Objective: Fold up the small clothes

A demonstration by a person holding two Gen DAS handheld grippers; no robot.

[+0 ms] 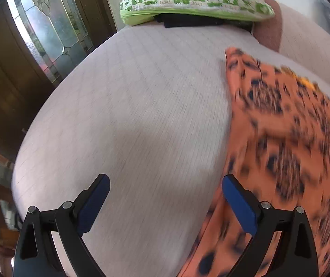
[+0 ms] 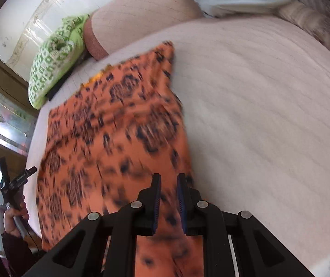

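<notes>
A: On our left, the left claw (image 1: 166, 198) stands wide apart with nothing between its blue pads; it hangs over bare bed (image 1: 142, 106), and the orange patterned cloth (image 1: 287, 143) lies just to its right, its edge passing under the right-hand finger. Do we take that edge now?

B: We do, but low down. We bring the claw over the near hem, so both pads meet fabric and not the bed sheet.

A: The cloth is spread across the middle of the bed, well short of the green checked pillow (image 2: 54, 64) at the head. And on our right?

B: The right claw (image 2: 169, 202) has its jaws nearly together, and the cloth runs between them; it looks pinched at the near right edge, though blur hides the exact contact.

A: So what makes this fold go well?

B: We match heights, we keep the hem taut between both claws, and we carry it evenly toward the far edge, so no crease bunches midway.
</notes>
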